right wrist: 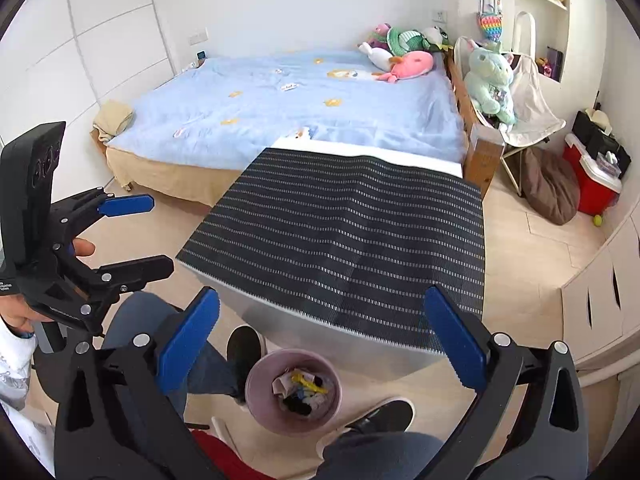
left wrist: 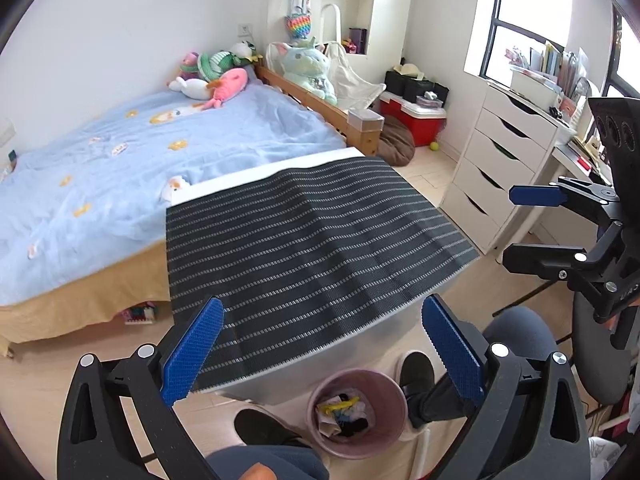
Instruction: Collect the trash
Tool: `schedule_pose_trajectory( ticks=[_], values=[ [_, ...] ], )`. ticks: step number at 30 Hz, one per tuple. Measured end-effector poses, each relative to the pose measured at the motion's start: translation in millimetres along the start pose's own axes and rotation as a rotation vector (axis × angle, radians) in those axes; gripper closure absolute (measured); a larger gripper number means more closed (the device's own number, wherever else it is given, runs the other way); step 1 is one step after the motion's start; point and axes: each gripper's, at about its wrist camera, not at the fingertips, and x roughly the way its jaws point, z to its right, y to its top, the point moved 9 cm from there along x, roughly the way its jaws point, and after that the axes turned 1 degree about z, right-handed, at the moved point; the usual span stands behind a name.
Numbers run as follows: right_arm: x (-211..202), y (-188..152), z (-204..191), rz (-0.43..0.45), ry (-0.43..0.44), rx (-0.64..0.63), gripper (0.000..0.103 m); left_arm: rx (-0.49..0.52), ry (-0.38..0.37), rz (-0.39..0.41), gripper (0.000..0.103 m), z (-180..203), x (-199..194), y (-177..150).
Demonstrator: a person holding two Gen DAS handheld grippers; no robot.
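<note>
A pink waste bin (left wrist: 357, 414) stands on the floor between the person's feet, below the near edge of a white table covered by a dark striped mat (left wrist: 312, 248). The bin holds mixed trash (left wrist: 342, 410): paper, a yellow piece, dark bits. It also shows in the right wrist view (right wrist: 293, 391). My left gripper (left wrist: 324, 354) is open and empty, held above the bin and the table's near edge. My right gripper (right wrist: 322, 346) is open and empty at the same height. Each gripper shows in the other's view, the right gripper (left wrist: 524, 224) and the left gripper (right wrist: 148, 232), both open.
The striped mat (right wrist: 352, 240) has nothing on it. A bed with a blue blanket (left wrist: 140, 152) and plush toys (left wrist: 216, 76) lies behind the table. A white drawer unit (left wrist: 500, 160), a red cooler (left wrist: 416, 120) and a brown beanbag (right wrist: 552, 184) stand to the right.
</note>
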Motion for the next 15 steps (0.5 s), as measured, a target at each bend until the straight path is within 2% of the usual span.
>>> schedule_pose_trajectory(
  ticks=[3,12,15],
  values=[
    [7.0,12.5,0.4,0.002,0.004,-0.007,0.003,0.0,0.032,0.009,0.006,-8.6,4.9,11.2],
    [33.5,30.5,5.4,-0.02,0.0,-0.008,0.003,-0.042,0.031,0.003,0.006,-26.4,21.3,29.0],
    [38.0,32.7,5.4,-0.026,0.0,-0.011,0.003,-0.074,0.007,-0.003,0.006,-30.4,25.7,30.5]
  ],
)
